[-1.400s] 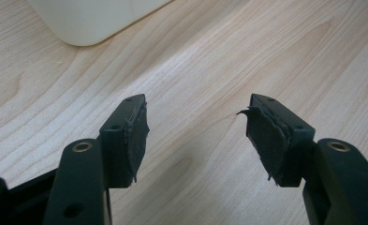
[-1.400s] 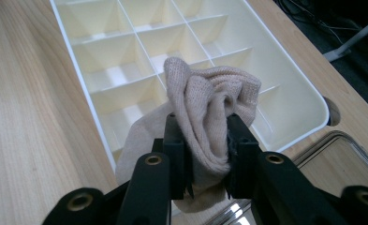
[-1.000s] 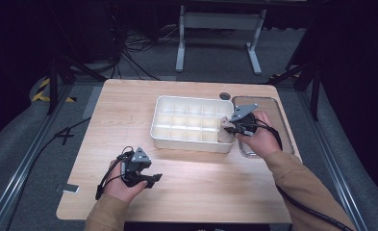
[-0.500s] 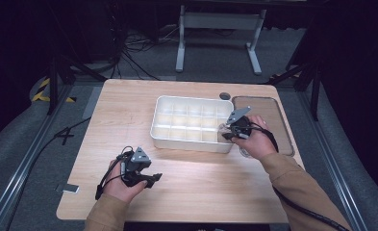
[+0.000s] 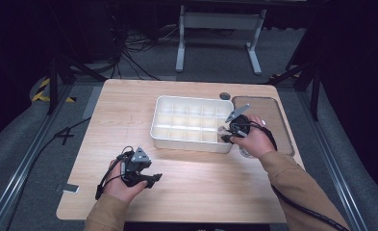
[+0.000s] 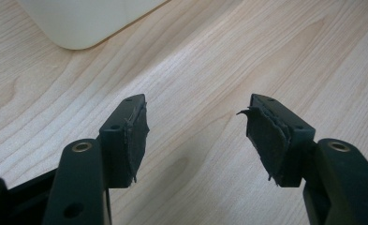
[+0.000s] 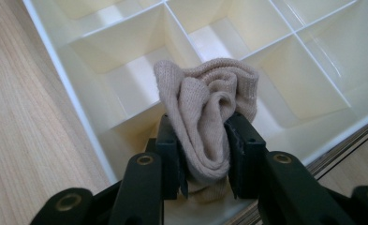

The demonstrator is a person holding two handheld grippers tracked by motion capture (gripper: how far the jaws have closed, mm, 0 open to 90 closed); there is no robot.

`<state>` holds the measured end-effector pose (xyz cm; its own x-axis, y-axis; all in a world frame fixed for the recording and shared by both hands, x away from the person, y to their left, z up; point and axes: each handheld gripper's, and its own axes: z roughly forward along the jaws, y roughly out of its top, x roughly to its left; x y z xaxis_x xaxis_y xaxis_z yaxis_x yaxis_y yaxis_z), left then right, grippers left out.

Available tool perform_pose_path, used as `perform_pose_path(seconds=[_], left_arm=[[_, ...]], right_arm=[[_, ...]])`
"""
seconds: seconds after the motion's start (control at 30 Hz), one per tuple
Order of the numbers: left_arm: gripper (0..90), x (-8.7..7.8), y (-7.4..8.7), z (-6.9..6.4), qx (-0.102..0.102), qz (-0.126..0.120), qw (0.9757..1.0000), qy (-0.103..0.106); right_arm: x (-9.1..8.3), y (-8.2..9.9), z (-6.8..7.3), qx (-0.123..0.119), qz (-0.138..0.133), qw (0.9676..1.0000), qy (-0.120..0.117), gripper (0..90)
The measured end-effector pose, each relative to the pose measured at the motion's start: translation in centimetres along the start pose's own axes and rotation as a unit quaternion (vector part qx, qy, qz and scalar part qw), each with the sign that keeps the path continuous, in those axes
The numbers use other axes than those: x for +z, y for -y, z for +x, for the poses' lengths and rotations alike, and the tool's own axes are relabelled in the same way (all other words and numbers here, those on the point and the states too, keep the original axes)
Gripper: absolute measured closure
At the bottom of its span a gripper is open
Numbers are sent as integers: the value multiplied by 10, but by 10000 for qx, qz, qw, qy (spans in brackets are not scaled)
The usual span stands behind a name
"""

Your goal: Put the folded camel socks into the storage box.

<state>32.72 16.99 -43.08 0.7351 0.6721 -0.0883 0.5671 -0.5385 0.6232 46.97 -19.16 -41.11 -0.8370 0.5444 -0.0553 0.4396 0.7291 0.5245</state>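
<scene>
Right gripper (image 7: 205,154) has a beige sock (image 7: 207,108) pinched over the tray's (image 7: 64,61) near-right corner, fingers just loosening; left gripper (image 6: 195,136) fingers wide over bare bench (image 6: 209,56).

- A light wooden desk (image 5: 129,110) with a visible grain is seen from above, standing in a dark room.
- Grey carpet-like floor (image 5: 18,144) is laid around the desk.
- A grey metal stand (image 5: 215,21) with two legs is placed on the floor beyond the far edge of the desk.
- Black cables (image 5: 129,53) are strewn over the floor beyond the far left corner.
- Yellow-and-black hazard tape (image 5: 44,91) is stuck to the floor left of the desk.
- Metal rails (image 5: 13,187) are run along the left and right sides.
- The back of the room is left in darkness; the desk is brightly lit.
</scene>
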Motion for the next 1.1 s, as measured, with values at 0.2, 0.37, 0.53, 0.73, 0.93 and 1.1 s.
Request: perform_pose_path(seconds=[0.2, 0.37, 0.53, 0.73, 0.93, 1.1], left_arm=[[391, -1, 0, 0, -10, -26, 10000, 9], [389, -1, 0, 1, -36, -19, 10000, 16], [388, 0, 0, 1, 11, 2, 10000, -2], [386, 0, 0, 2, 50, 53, 10000, 6], [384, 0, 0, 2, 47, 43, 10000, 18], [380, 0, 0, 1, 24, 45, 10000, 15]], right_arm=[[-2, -3, 1, 204, 68, 9997, -69, 609], [-10, -4, -1, 411, -153, 9990, -118, 536], [-13, -7, -5, 561, -413, 9975, -105, 456], [-10, -12, -7, 722, -562, 9957, -175, 447], [-7, -14, -11, 785, -404, 9956, -309, 640], [-8, -11, -13, 715, -129, 9971, -245, 753]])
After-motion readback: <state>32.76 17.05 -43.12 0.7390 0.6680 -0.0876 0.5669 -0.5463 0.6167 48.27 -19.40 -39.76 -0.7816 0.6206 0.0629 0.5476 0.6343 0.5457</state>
